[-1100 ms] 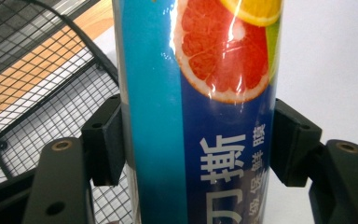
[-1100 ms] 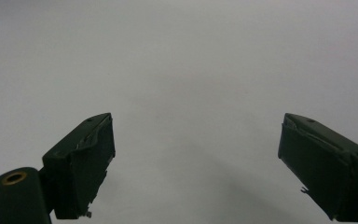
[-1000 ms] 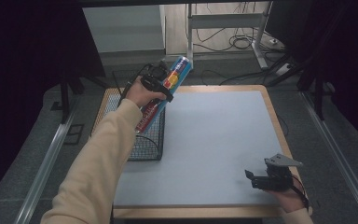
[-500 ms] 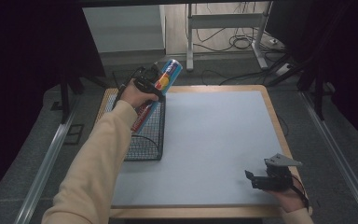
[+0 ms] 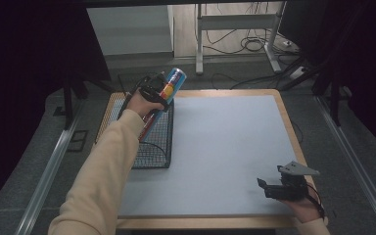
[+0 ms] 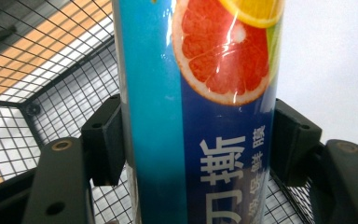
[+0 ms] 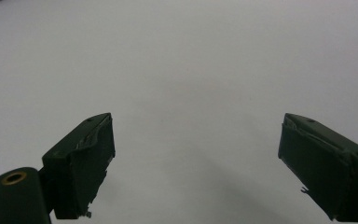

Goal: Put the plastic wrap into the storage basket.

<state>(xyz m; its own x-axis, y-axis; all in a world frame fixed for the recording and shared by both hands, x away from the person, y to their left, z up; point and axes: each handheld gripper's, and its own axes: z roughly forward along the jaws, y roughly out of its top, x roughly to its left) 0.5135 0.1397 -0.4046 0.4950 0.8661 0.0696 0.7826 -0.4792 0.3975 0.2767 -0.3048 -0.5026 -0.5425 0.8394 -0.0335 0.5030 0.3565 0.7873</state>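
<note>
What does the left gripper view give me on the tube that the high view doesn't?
Left gripper view alone: the label on the tube, a cut grapefruit above printed characters, and both pads of the left tool pressed on its sides, wire mesh behind. High view alone: the tube tilted over the far end of the wire basket at the table's left edge, and the right tool resting open near the front right corner. Both: the left tool shut on the tube, with the basket beneath.
</note>
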